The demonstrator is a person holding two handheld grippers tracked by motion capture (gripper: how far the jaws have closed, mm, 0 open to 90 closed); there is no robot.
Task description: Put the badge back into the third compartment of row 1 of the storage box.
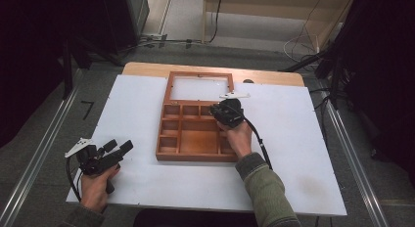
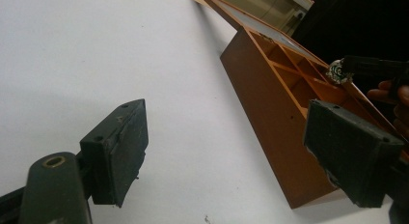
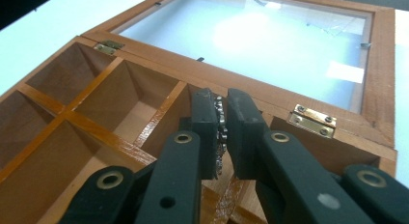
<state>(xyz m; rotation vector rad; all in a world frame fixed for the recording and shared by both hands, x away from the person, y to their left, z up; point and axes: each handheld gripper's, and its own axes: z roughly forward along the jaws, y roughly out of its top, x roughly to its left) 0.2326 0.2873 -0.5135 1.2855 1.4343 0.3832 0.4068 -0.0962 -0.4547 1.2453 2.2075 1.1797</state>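
An open wooden compartment box [image 1: 195, 157] lies mid-table, its glass-paned lid [image 1: 199, 74] folded flat behind it. My right gripper [image 1: 216, 110] hovers over the box's upper right compartments, shut on a small silvery beaded piece [image 3: 222, 130]. The right gripper view has the jaws [image 3: 221, 118] pinching it above a divider [image 3: 96, 122], with the lid glass [image 3: 241, 35] beyond. My left gripper [image 1: 119, 146] is held low at the table's front left, open and empty. In the left gripper view, its jaws [image 2: 231, 147] stand wide apart facing the box's side wall [image 2: 270, 118], and the beaded piece [image 2: 337, 72] is visible farther off.
A white board [image 1: 293, 153] covers the wooden tabletop [image 1: 147, 68]. Metal rails [image 1: 44, 148] run along both sides on the floor. Dark equipment and cables [image 1: 303, 46] stand behind the table. The right gripper's cable [image 1: 262, 144] trails over the person's hand.
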